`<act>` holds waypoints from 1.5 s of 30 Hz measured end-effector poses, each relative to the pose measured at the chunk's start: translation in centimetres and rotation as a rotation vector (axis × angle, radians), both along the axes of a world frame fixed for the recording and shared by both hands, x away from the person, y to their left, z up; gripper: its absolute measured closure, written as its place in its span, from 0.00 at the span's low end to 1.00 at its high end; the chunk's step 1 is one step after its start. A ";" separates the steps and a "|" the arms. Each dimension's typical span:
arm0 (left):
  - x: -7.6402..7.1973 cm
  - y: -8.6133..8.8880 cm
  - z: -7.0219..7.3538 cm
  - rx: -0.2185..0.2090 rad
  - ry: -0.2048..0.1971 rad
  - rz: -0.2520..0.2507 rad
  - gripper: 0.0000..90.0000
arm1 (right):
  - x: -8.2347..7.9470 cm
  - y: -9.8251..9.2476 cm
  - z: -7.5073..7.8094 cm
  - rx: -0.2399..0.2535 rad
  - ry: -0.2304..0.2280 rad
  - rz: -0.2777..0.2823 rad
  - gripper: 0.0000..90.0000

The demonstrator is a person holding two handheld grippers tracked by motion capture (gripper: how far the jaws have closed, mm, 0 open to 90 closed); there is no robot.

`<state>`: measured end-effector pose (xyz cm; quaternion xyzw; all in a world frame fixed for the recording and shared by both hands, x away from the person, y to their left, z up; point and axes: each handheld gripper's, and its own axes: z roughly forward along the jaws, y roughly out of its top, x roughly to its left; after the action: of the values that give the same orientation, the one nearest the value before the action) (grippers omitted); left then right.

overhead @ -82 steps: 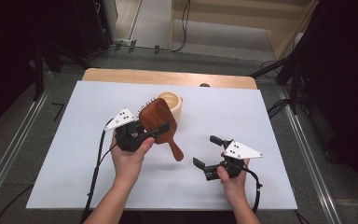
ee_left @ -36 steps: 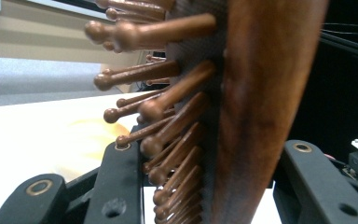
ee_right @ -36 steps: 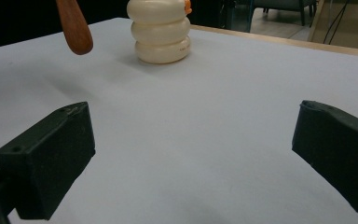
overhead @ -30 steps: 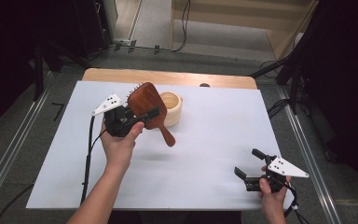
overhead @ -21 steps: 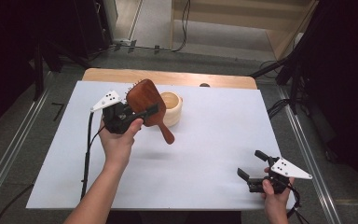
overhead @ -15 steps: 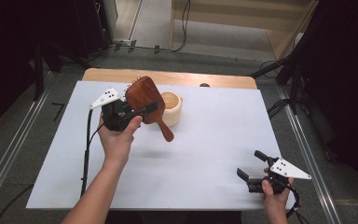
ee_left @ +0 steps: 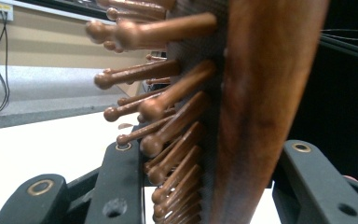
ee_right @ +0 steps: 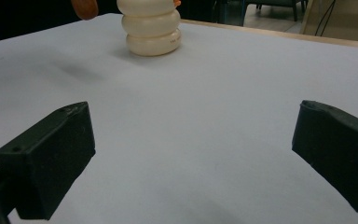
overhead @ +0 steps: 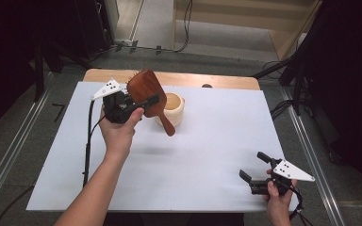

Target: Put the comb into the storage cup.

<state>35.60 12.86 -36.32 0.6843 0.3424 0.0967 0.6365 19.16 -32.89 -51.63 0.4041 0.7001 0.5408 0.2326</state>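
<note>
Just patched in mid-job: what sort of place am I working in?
Probably a lab recording station, not a home: a white-covered wooden table on grey floor, black curtains at the sides, loose black cables behind it.

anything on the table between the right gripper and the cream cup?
Nothing: bare white table sheet runs from the open right gripper to the cream cup, seen in the right gripper view and the high view. The hairbrush is in the left gripper.

A white sheet [overhead: 207, 155] is spread over the surface, and a strip of bare wood [overhead: 226, 81] is left uncovered along its far edge. Metal rails [overhead: 9, 155] are seen on the floor at both sides. Black cables [overhead: 186, 19] are trailed across the grey floor beyond the surface, beside a pale wooden step [overhead: 245, 14]
</note>
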 end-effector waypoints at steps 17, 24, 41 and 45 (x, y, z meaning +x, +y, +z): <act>1.5 0.0 1.2 -0.005 -0.015 0.015 0.65 | 0.1 -0.2 -0.1 0.013 0.002 -0.004 0.00; 2.1 0.2 1.4 -0.013 -0.015 0.024 0.65 | 0.1 -0.1 -0.1 0.001 0.001 0.001 0.00; 4.1 0.7 1.9 -0.020 -0.021 0.057 0.65 | 0.1 0.0 -0.2 0.005 -0.002 0.011 0.00; 4.4 0.8 2.2 -0.026 -0.023 0.067 0.65 | 0.1 -0.1 -0.2 0.007 -0.002 0.011 0.00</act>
<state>40.02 13.62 -34.09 0.6631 0.3589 0.1212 0.6456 19.23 -32.95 -51.80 0.4007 0.7002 0.5448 0.2289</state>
